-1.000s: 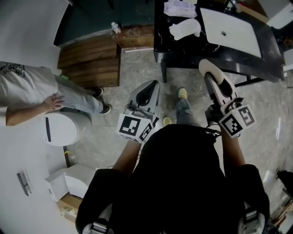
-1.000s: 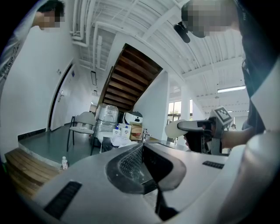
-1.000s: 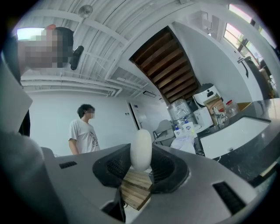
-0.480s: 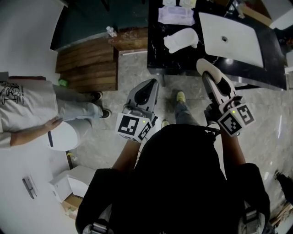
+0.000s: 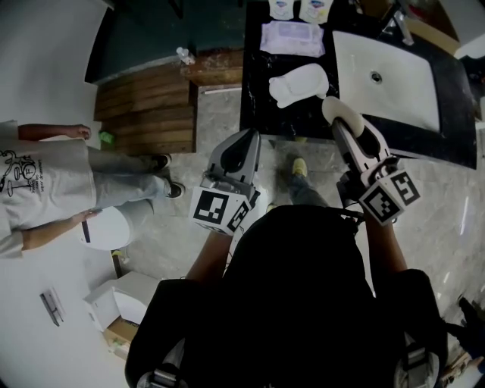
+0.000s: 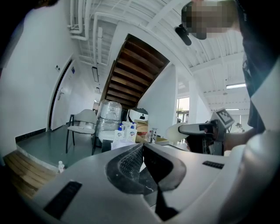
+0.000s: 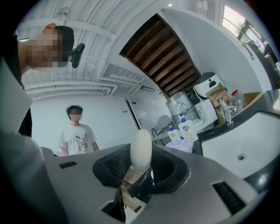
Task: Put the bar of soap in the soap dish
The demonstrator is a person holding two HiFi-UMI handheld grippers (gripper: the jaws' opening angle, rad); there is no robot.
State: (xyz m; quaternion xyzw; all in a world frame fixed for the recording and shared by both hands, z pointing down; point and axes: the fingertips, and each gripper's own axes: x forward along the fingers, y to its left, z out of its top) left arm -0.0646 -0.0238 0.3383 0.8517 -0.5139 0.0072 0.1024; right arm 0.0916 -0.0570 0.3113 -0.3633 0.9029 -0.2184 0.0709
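Observation:
A white oval bar of soap (image 7: 141, 148) stands upright between the jaws of my right gripper (image 7: 141, 154), which is shut on it. In the head view the soap (image 5: 339, 112) and right gripper (image 5: 342, 115) hang at the front edge of a black counter (image 5: 258, 91). On that counter lies a white, shallow, irregular object (image 5: 299, 82); I cannot tell whether it is the soap dish. My left gripper (image 5: 248, 136) is over the floor just short of the counter, its jaws together with nothing between them, as the left gripper view (image 6: 143, 146) shows.
A white sink (image 5: 386, 72) with a faucet (image 5: 399, 24) is set in the counter's right part. A purple pack (image 5: 292, 36) and soap bottles (image 5: 299, 9) stand at its back. A person in a white T-shirt (image 5: 34, 189) stands left, near a toilet (image 5: 106, 227) and wooden steps (image 5: 148, 102).
Both grippers have moved forward to the counter, which now sits lower and nearer in the head view. The soap stays in the right gripper. The person at the left has shifted.

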